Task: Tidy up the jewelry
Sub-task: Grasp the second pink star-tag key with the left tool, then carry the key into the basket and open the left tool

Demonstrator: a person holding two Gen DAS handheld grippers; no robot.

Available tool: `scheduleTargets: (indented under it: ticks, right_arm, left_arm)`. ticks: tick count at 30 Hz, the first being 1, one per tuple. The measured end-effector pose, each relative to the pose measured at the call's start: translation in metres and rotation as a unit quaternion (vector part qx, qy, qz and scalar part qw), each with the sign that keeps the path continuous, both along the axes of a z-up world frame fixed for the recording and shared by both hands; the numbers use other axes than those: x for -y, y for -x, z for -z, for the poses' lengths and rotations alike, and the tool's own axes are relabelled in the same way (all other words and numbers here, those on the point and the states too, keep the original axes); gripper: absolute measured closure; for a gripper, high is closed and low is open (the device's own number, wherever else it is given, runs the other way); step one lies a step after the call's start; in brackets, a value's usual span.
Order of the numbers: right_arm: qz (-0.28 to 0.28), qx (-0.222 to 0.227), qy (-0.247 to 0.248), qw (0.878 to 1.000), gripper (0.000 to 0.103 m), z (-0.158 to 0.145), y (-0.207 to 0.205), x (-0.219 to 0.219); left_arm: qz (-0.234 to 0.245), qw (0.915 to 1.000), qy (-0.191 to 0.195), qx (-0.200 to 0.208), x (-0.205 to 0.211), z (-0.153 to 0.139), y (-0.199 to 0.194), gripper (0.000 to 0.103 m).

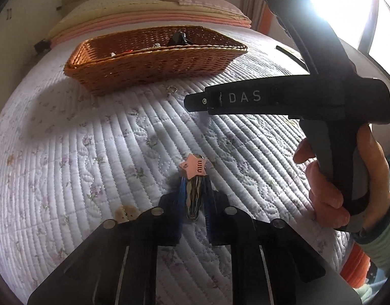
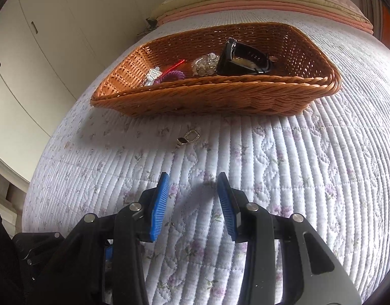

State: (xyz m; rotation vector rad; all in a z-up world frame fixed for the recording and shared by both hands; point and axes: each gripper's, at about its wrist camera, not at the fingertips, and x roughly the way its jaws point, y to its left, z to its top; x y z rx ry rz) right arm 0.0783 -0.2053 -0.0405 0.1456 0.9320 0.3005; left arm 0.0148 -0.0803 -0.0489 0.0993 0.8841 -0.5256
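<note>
A metal hair clip with a pink star sits between the blue pads of my left gripper, which is shut on it just above the quilt. My right gripper hovers open over the quilt with nothing between its fingers; its black body and the hand holding it show in the left wrist view. A small jewelled pendant lies on the quilt in front of the wicker basket.
The basket holds a black watch-like piece, a sparkly ornament, a purple spiral tie and a red stick. Folded bedding lies beyond it. The white quilt covers the bed. Wardrobe doors stand on the left.
</note>
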Motion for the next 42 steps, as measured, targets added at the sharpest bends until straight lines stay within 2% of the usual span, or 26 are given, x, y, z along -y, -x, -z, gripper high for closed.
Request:
scheduleTargets:
  ticks: [2, 6, 9, 11, 14, 18, 21, 25, 35, 38, 42]
  right_arm:
    - [-0.002, 0.006, 0.01, 1.0, 0.067, -0.001, 0.0, -0.005]
    - [-0.001, 0.01, 0.011, 1.0, 0.067, -0.004, -0.01, -0.019]
    - [0.007, 0.01, 0.021, 1.0, 0.067, -0.003, -0.022, -0.028]
    - [0.012, 0.001, 0.027, 1.0, 0.069, 0.001, -0.032, -0.033]
    - [0.01, 0.008, 0.04, 0.999, 0.07, 0.003, -0.039, -0.04]
    - [0.014, 0.014, 0.068, 0.998, 0.084, 0.006, -0.048, -0.046]
    - [0.014, 0.012, 0.051, 0.999, 0.093, 0.007, -0.046, -0.037]
    - [0.011, 0.016, 0.048, 0.999, 0.094, 0.005, -0.034, -0.03]
    - [0.012, 0.053, 0.04, 0.998, 0.095, -0.01, 0.035, 0.014]
    - [0.007, 0.058, 0.03, 0.998, 0.095, -0.017, 0.05, 0.024]
    - [0.003, 0.093, 0.029, 0.995, 0.095, -0.05, 0.068, 0.031]
  left_arm:
    - [-0.022, 0.9997, 0.0, 0.012, -0.007, -0.003, 0.001, 0.091]
    - [-0.097, 0.9949, -0.009, 0.027, -0.032, -0.007, -0.005, 0.091]
    - [-0.123, 0.9922, 0.016, 0.015, -0.051, -0.005, -0.013, 0.091]
    - [-0.124, 0.9915, 0.039, 0.005, -0.059, -0.002, -0.016, 0.091]
    - [-0.123, 0.9913, 0.047, 0.007, -0.065, -0.003, -0.011, 0.091]
    - [-0.121, 0.9912, 0.054, 0.007, -0.063, 0.0, -0.009, 0.091]
    - [-0.12, 0.9909, 0.06, 0.006, -0.06, 0.0, -0.007, 0.091]
    - [-0.119, 0.9913, 0.055, 0.012, -0.057, 0.0, -0.006, 0.091]
    - [-0.099, 0.993, 0.058, 0.027, -0.052, -0.005, -0.005, 0.091]
    - [-0.095, 0.9924, 0.066, 0.043, -0.052, -0.016, 0.001, 0.091]
    - [-0.087, 0.9893, 0.092, 0.072, -0.051, -0.042, 0.007, 0.091]
